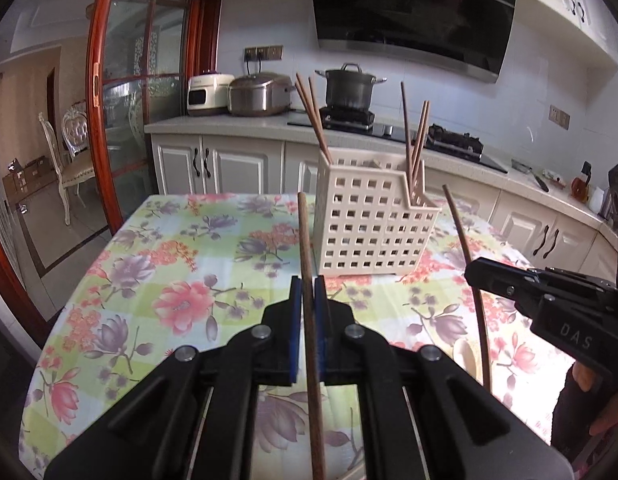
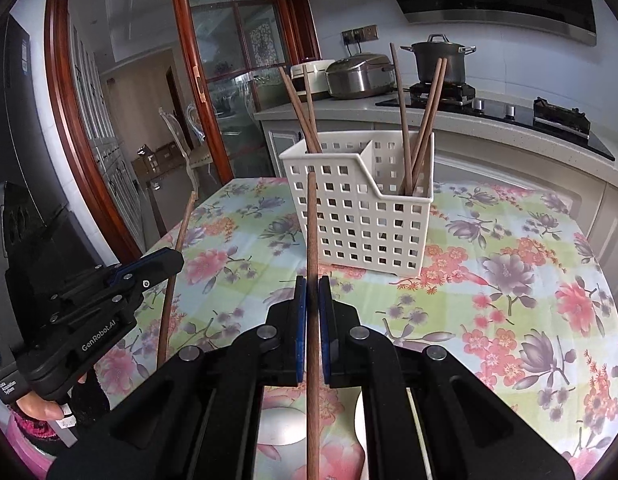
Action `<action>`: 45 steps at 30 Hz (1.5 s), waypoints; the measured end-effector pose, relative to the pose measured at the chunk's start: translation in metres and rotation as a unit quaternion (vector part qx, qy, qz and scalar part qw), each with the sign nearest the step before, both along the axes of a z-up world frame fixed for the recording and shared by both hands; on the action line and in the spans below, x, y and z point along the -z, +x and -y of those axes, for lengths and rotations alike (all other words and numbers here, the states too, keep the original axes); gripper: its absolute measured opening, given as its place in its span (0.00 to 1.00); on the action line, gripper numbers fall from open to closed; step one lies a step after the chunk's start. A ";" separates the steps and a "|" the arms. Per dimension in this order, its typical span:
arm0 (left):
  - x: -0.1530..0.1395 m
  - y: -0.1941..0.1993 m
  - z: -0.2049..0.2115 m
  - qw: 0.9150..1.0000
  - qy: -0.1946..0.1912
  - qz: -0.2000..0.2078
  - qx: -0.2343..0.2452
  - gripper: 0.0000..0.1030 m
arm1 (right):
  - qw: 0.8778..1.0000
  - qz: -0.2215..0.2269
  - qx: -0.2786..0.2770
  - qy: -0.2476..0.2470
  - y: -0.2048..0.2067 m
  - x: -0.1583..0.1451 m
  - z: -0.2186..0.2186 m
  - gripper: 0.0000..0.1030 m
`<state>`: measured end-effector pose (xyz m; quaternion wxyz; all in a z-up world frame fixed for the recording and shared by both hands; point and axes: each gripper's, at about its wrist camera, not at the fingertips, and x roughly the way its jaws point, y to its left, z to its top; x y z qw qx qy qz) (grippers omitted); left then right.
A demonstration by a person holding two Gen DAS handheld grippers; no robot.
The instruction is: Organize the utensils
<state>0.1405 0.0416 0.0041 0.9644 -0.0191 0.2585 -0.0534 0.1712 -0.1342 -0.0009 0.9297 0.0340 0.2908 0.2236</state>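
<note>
Chopstick (image 1: 309, 280) clamped upright in left hand-held gripper (image 1: 308, 300), jaws closed on it; second chopstick (image 2: 313, 280) pinched likewise in right hand-held gripper (image 2: 312, 304). Both raised above floral tabletop (image 2: 509, 280), short of white slotted basket (image 2: 361, 216) near far edge, more chopsticks inside.

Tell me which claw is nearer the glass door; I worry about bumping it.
Left. The left claw is on the door side of the table; the right claw is beside it, farther from the door.
</note>
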 end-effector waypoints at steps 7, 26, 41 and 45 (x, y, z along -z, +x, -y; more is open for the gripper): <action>-0.016 -0.028 0.006 0.999 0.014 0.033 -0.001 0.06 | 1.000 0.025 0.004 0.005 -0.023 -0.016 0.012 0.07; -0.052 -0.086 0.020 0.994 0.024 0.104 0.006 0.06 | 0.998 0.070 -0.003 0.011 -0.067 -0.046 0.024 0.07; -0.069 -0.082 0.025 0.990 0.034 0.134 -0.005 0.06 | 0.996 0.093 -0.001 0.019 -0.077 -0.065 0.024 0.07; -0.069 -0.081 0.025 0.990 0.032 0.136 -0.006 0.06 | 0.995 0.096 0.000 0.019 -0.077 -0.068 0.025 0.07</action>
